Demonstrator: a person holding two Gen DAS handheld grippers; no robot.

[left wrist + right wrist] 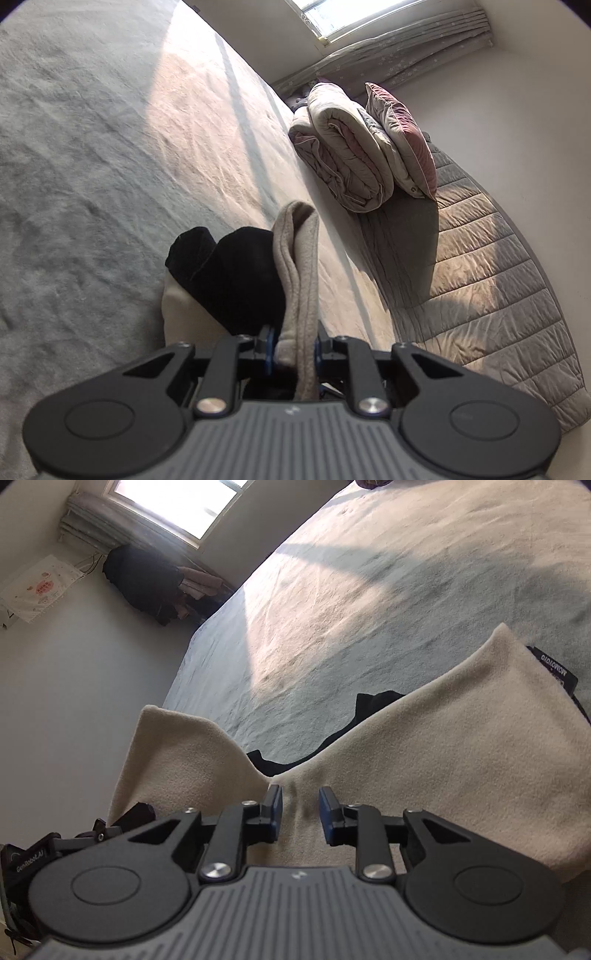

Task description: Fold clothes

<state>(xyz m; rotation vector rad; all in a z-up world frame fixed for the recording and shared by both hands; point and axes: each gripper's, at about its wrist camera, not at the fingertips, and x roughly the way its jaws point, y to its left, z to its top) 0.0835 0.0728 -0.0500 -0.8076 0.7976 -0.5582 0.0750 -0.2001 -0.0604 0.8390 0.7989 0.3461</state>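
At lower centre of its view the left gripper (pixel 293 349) was clamped on a doubled beige fleece garment (pixel 301 258), while the right gripper (pixel 301 814) stood slightly parted over the same fleece (pixel 424 760), pads clear of it, on the pale bed sheet (pixel 351 590) beyond.

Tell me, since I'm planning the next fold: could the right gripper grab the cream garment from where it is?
Probably yes. The right gripper is open with the cream garment directly beneath its fingertips and nothing between; the left gripper already pinches another fold.
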